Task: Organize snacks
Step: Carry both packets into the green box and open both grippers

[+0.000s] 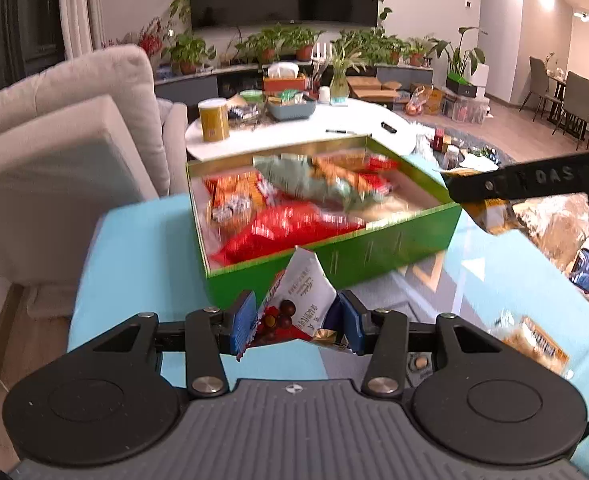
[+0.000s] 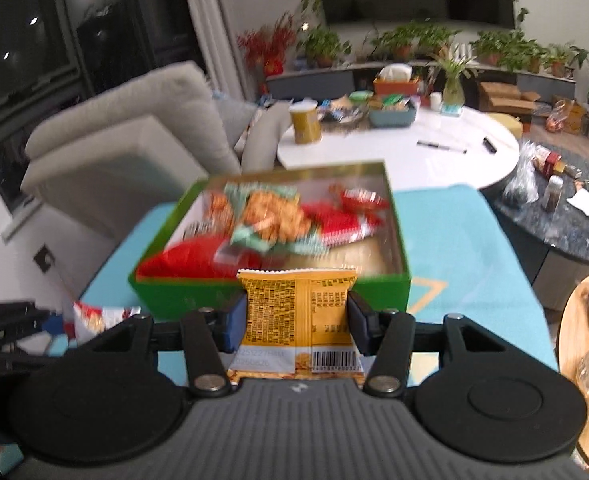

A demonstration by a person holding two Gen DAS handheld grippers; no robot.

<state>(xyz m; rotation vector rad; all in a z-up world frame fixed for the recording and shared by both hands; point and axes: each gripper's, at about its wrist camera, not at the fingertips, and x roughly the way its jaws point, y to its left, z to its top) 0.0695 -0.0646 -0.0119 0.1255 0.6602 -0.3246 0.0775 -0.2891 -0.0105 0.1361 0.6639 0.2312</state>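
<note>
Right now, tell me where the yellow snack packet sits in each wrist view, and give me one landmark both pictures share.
Left wrist view: the yellow snack packet is at the right edge, hanging from the right gripper beside the green box's right corner.
Right wrist view: the yellow snack packet is at lower centre, clamped between the right gripper fingers, in front of the box.
Shared landmark: the green box of snacks on the blue table.
</note>
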